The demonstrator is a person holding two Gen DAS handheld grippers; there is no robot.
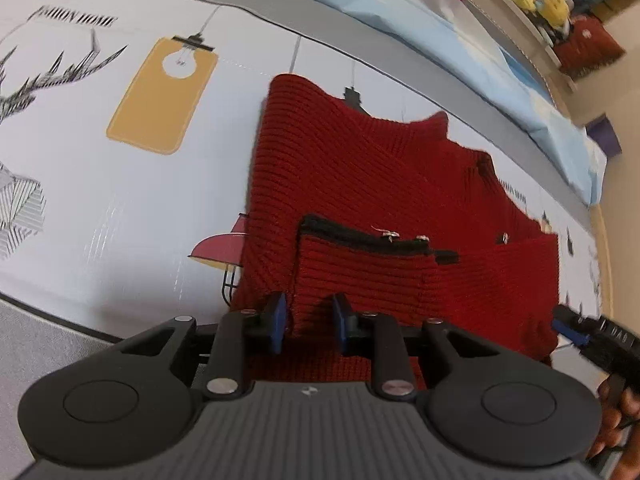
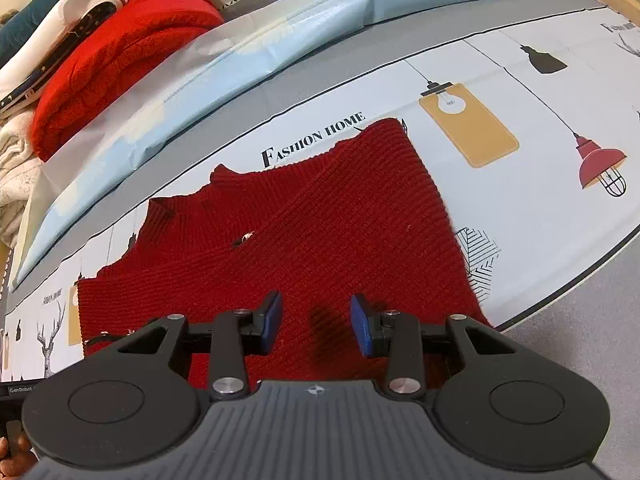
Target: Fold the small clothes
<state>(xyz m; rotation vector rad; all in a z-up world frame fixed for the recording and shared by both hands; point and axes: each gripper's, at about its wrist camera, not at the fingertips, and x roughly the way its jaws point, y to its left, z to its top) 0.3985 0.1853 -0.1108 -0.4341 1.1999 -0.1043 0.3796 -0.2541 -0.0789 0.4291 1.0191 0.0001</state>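
Item: red knit sweater (image 1: 360,184), flat on the printed mat (image 1: 120,208) over the worktop, part-folded, long axis across both my views. Left gripper (image 1: 309,322) over its near hem, fingers parted, empty; right gripper (image 2: 316,326) likewise, spread wider, pinching nothing.

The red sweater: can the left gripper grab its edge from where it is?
Probably yes. The left gripper hangs open right over the red sweater's near edge, with nothing between them.
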